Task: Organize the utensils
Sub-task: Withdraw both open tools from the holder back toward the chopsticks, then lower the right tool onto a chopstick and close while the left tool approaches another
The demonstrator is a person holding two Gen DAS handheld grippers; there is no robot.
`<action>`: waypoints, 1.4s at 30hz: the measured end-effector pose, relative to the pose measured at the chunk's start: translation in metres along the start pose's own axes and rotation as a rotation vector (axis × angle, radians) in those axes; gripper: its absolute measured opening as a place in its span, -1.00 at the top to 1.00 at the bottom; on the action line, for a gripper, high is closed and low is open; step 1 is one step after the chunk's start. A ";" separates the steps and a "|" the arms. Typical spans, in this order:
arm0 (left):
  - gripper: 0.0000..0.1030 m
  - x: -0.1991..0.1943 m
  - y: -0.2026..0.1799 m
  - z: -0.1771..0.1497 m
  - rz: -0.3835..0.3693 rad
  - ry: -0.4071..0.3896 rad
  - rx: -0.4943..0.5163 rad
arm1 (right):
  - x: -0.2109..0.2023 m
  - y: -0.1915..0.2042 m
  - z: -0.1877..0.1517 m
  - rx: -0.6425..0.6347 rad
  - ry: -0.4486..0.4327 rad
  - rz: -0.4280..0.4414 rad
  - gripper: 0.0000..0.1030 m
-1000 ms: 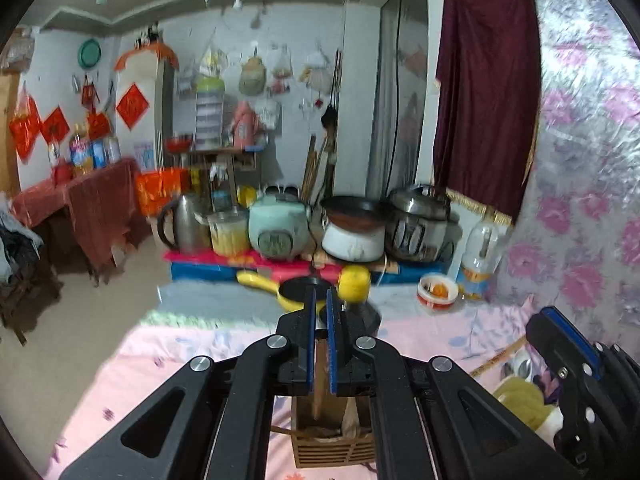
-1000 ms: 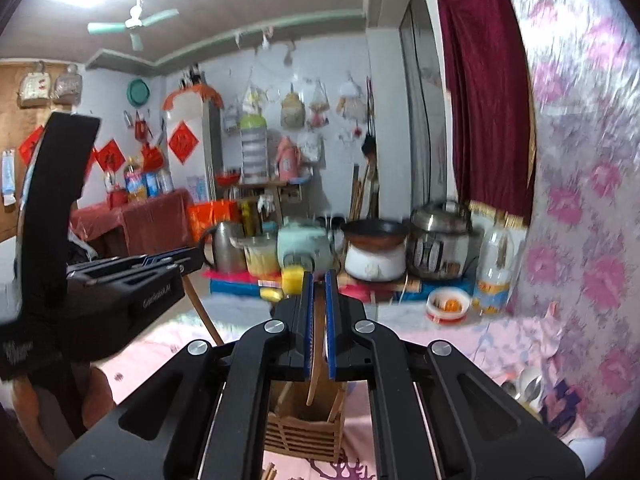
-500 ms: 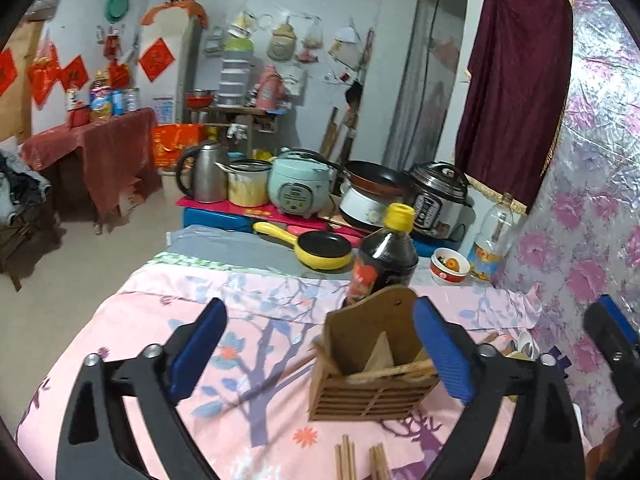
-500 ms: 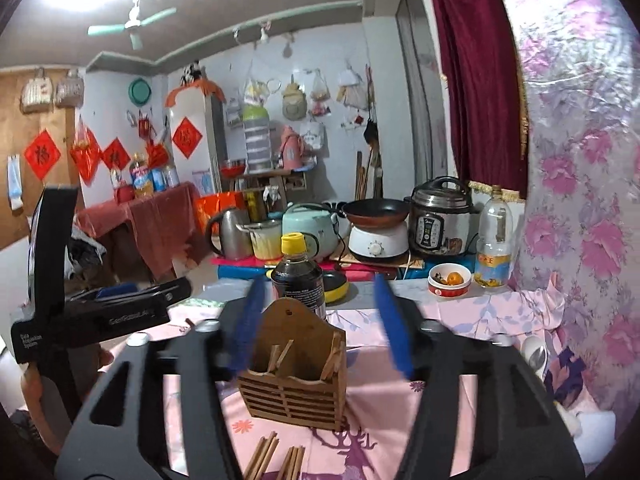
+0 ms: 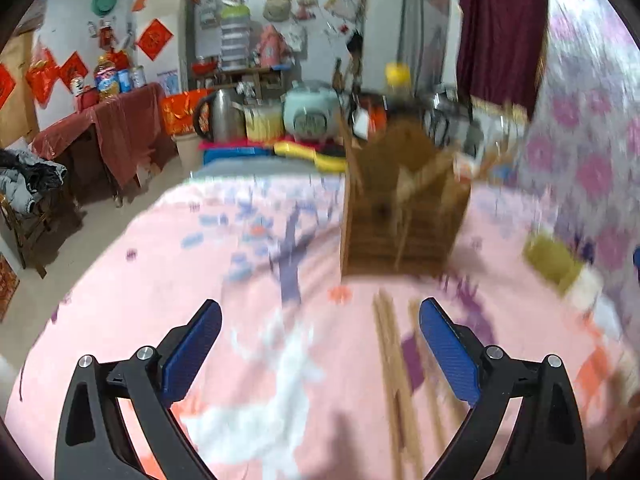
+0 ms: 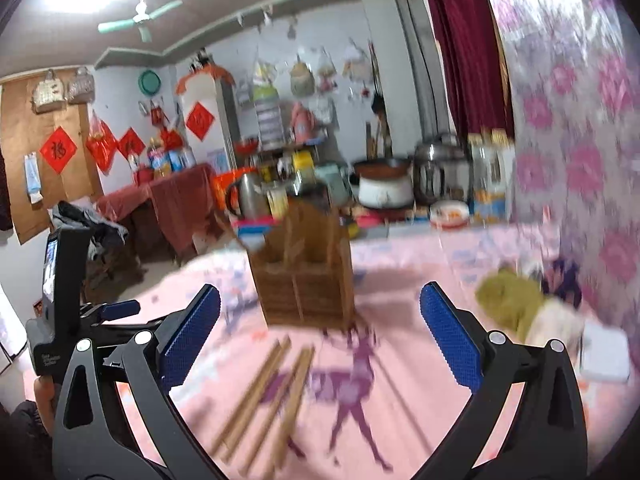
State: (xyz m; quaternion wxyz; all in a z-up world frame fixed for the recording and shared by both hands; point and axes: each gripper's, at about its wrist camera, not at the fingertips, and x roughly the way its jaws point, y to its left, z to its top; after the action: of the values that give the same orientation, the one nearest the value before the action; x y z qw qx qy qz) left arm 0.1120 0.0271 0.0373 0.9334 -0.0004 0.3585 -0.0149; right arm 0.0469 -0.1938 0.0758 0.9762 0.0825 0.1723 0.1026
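Note:
A wooden utensil holder [image 5: 404, 208] stands upright on the pink floral tablecloth [image 5: 200, 256], with chopsticks sticking out of its compartments; it also shows in the right wrist view [image 6: 306, 276]. Several loose wooden chopsticks [image 6: 268, 392] lie on the cloth in front of it, blurred in the left wrist view [image 5: 404, 380]. My left gripper [image 5: 320, 348] is open and empty above the cloth, left of the chopsticks. My right gripper [image 6: 320, 332] is open and empty, above the loose chopsticks and short of the holder. Both views are motion-blurred.
A dark bottle with a yellow cap [image 5: 396, 88] stands behind the holder. A yellow-green cloth [image 6: 512, 304] and a white object [image 6: 604, 352] lie at the right near the floral wall. The left gripper's body [image 6: 64, 304] shows at the left. Cookers stand beyond the table.
Both grippers opened, letting go of chopsticks into the holder, and pulled back and down toward the table. The loose chopsticks have come into view.

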 end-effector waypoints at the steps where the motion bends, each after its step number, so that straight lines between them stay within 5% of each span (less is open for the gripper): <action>1: -0.89 0.006 -0.001 -0.012 0.007 0.025 0.018 | 0.006 -0.007 -0.012 0.012 0.032 -0.013 -0.88; 4: -0.89 0.025 -0.009 -0.034 0.020 0.144 0.088 | 0.027 -0.023 -0.027 0.061 0.156 -0.057 -0.88; 10: -0.89 0.023 -0.010 -0.046 0.024 0.171 0.106 | 0.038 -0.047 -0.037 0.186 0.239 -0.015 -0.88; 21: -0.89 0.036 -0.006 -0.061 -0.156 0.320 0.046 | 0.045 -0.043 -0.068 0.155 0.384 -0.043 -0.87; 31: -0.89 0.054 -0.022 -0.070 -0.111 0.369 0.127 | 0.049 -0.049 -0.070 0.176 0.401 -0.063 -0.88; 36: -0.89 0.066 0.003 -0.062 -0.006 0.377 0.051 | 0.052 -0.049 -0.072 0.174 0.412 -0.065 -0.87; 42: -0.89 0.076 0.027 -0.055 0.020 0.389 -0.043 | 0.055 -0.042 -0.075 0.142 0.432 -0.053 -0.88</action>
State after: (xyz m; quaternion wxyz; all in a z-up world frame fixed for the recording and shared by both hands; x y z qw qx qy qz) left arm 0.1320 0.0526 -0.0545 0.8463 -0.0136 0.5325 0.0021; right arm 0.0778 -0.2127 -0.0195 0.9108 0.1227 0.3861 0.0796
